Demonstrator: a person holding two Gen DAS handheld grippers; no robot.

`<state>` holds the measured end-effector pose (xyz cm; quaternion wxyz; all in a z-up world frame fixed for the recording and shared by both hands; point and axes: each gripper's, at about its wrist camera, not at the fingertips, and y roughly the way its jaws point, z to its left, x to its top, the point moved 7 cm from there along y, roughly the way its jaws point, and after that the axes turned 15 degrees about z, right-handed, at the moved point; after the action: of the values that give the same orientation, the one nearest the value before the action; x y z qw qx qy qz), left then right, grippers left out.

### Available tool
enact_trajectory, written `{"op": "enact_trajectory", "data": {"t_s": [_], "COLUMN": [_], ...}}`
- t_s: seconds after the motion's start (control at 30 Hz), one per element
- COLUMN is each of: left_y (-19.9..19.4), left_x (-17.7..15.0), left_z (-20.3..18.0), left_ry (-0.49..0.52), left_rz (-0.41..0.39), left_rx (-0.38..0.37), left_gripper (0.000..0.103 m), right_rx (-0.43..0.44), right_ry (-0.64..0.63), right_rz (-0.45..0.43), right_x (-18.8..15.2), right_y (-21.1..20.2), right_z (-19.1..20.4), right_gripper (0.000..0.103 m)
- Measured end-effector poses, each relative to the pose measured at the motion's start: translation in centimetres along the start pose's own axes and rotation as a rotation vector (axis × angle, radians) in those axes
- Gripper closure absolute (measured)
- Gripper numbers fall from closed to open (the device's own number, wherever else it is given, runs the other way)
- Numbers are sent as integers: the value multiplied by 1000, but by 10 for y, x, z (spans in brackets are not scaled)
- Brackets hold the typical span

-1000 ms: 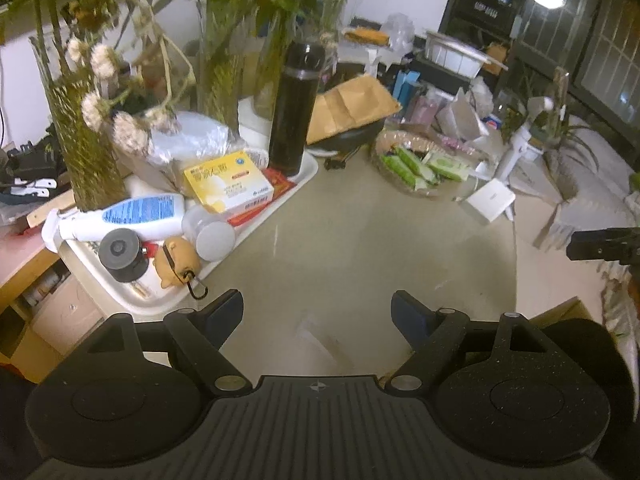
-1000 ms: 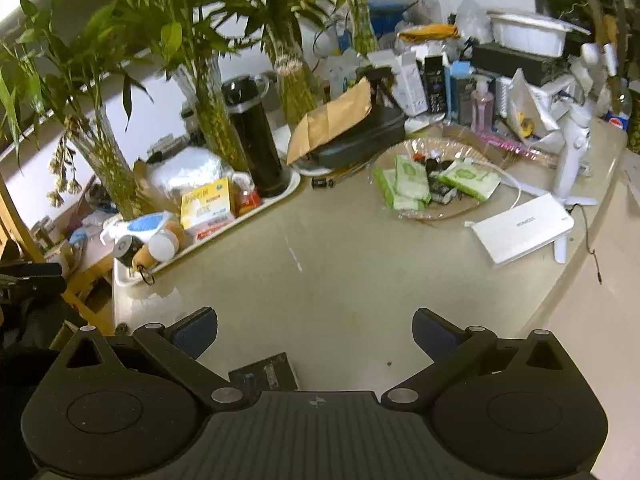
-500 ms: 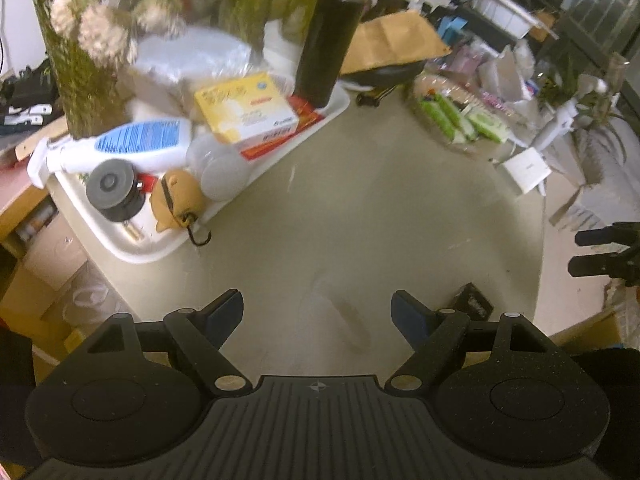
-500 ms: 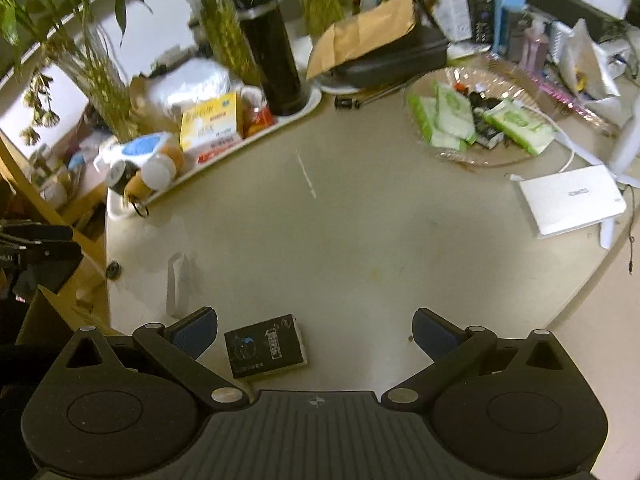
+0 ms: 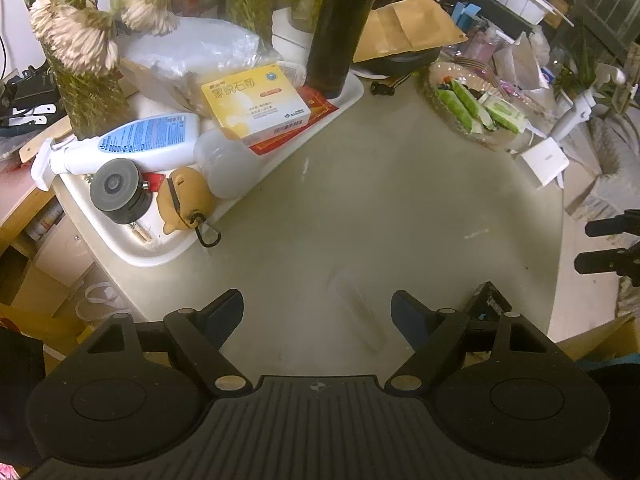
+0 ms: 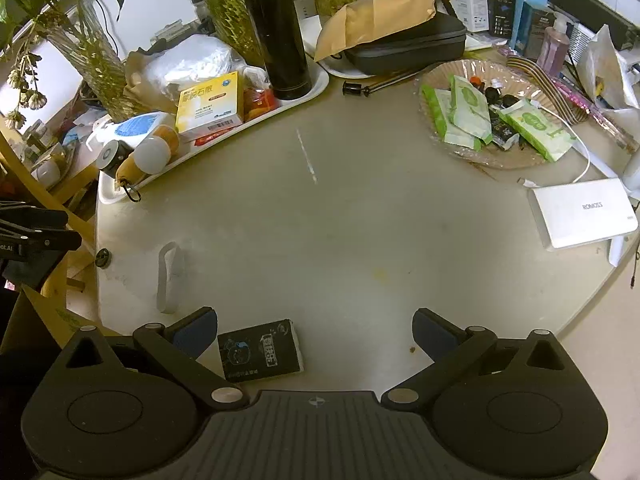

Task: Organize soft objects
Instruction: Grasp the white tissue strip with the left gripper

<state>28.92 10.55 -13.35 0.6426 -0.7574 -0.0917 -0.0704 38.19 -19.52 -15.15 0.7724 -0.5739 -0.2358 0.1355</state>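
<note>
My left tongs (image 5: 317, 310) and right tongs (image 6: 315, 330) both stood wide and held nothing above the worktop (image 6: 360, 232). A small black packet (image 6: 260, 350) lay flat on it, just beside my right tongs' left finger.

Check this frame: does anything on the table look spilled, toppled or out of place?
Nothing is spilled. On the white tray, the spray bottle lies on its side, and a carabiner hangs over the rim. A dark packet and a clear plastic piece lie loose near the table edge.

Yellow box (image 5: 256, 104) – blk flask (image 5: 340, 28)
</note>
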Motion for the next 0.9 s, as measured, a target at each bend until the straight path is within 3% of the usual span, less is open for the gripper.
{"op": "enact_trajectory", "data": {"t_s": [0.57, 0.9], "left_y": [39, 82], "left_x": [20, 37], "left_z": [-5, -12], "left_ry": [-21, -44], "left_rz": [91, 238], "left_rx": [-52, -123], "left_gripper": [22, 28], "right_rx": [-6, 26], "right_ry": [30, 55], "right_rz": [13, 4], "right_x": [-6, -13], "right_y": [13, 21], "right_z": [-19, -29], "right_gripper": [0, 0]}}
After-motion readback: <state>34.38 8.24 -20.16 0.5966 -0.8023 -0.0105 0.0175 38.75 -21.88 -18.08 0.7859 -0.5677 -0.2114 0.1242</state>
